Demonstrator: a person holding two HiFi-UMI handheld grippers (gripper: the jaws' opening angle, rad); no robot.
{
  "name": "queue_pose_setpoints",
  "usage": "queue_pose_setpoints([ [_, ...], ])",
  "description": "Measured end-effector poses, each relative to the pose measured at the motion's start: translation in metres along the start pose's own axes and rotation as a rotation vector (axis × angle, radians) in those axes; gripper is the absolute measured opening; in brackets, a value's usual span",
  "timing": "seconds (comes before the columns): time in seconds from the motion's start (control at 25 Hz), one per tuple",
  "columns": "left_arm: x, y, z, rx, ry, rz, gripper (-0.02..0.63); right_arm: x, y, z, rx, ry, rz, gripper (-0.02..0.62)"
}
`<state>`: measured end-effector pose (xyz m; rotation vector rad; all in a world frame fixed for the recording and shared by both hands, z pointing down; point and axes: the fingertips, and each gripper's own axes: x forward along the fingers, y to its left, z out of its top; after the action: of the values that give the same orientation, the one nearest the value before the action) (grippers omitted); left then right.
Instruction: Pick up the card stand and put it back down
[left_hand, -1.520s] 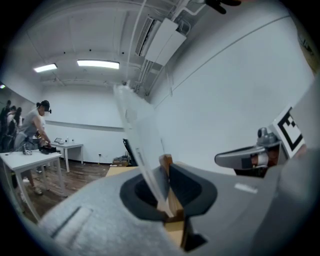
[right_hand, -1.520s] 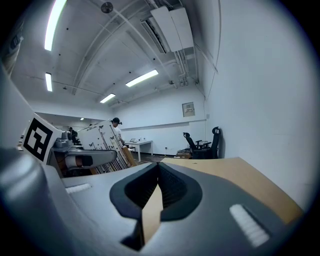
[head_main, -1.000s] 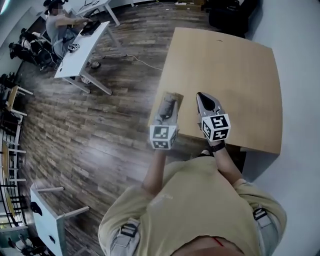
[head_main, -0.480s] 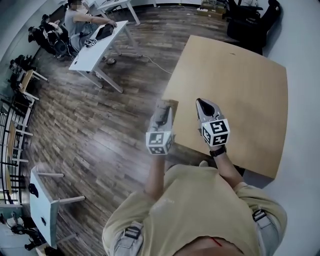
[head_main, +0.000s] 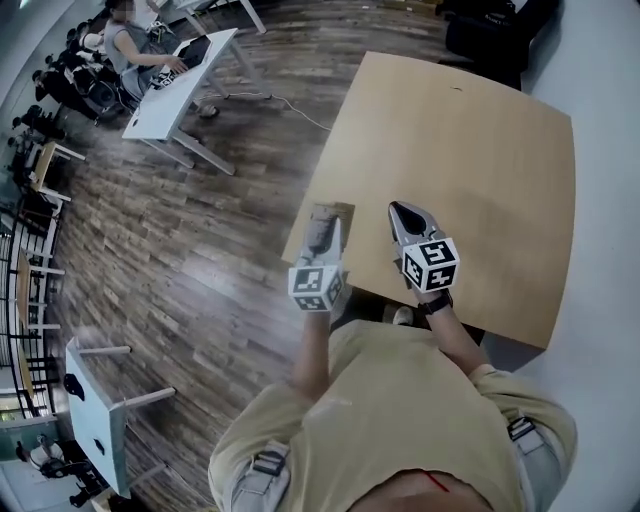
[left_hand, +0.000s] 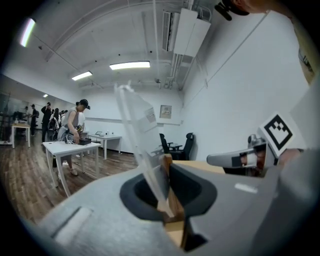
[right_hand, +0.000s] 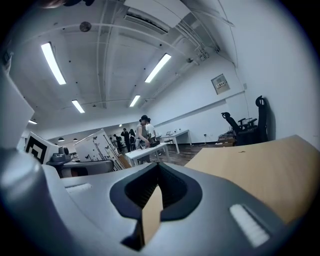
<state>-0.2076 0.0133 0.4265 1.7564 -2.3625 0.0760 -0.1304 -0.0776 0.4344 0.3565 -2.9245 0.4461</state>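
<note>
Left gripper clamps card stand (right gripper closed, empty).

Light: bright, even, indoor. Source: ceiling strip lamps, white and blown out in both gripper views.
Shadows: soft; a dark band under the near edge of the table in the head view.
Glare: pale streaks on the wooden floor; white sheen across the clear card stand, its edges smeared.
Focus: left tongs and right tongs soft, close to the lens.
Distortion: heavy fisheye curve throughout; black corners in both gripper views.
</note>
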Motion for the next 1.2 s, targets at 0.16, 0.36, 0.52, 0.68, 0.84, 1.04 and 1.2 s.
queue_pose_setpoints([
  [0.16, 0.032, 0.011, -0.006, -0.012, 0.018, -0.029, 0.037, 0.009, -0.023, -0.001, 0.008, 0.013, -0.039, 0.005],
  [0.36, 0.073, 0.032, -0.004, 0.026, 0.042, -0.068, 0.037, 0.028, -0.053, 0.006, 0.022, 0.032, -0.083, 0.005],
  [0.52, 0.106, 0.070, -0.008, 0.020, 0.079, -0.070, 0.037, 0.055, -0.075, 0.008, 0.033, 0.048, -0.115, 0.005],
  [0.68, 0.136, 0.107, -0.017, -0.012, 0.118, -0.082, 0.037, 0.077, -0.093, 0.007, 0.058, 0.070, -0.143, 0.005],
  [0.84, 0.174, 0.142, -0.029, -0.058, 0.156, -0.103, 0.037, 0.104, -0.109, 0.003, 0.069, 0.097, -0.154, 0.005],
  [1.04, 0.228, 0.176, -0.044, -0.075, 0.208, -0.144, 0.037, 0.142, -0.130, -0.005, 0.074, 0.130, -0.157, 0.005],
  [1.2, 0.270, 0.205, -0.053, -0.054, 0.249, -0.207, 0.037, 0.172, -0.144, -0.006, 0.081, 0.146, -0.177, 0.005],
])
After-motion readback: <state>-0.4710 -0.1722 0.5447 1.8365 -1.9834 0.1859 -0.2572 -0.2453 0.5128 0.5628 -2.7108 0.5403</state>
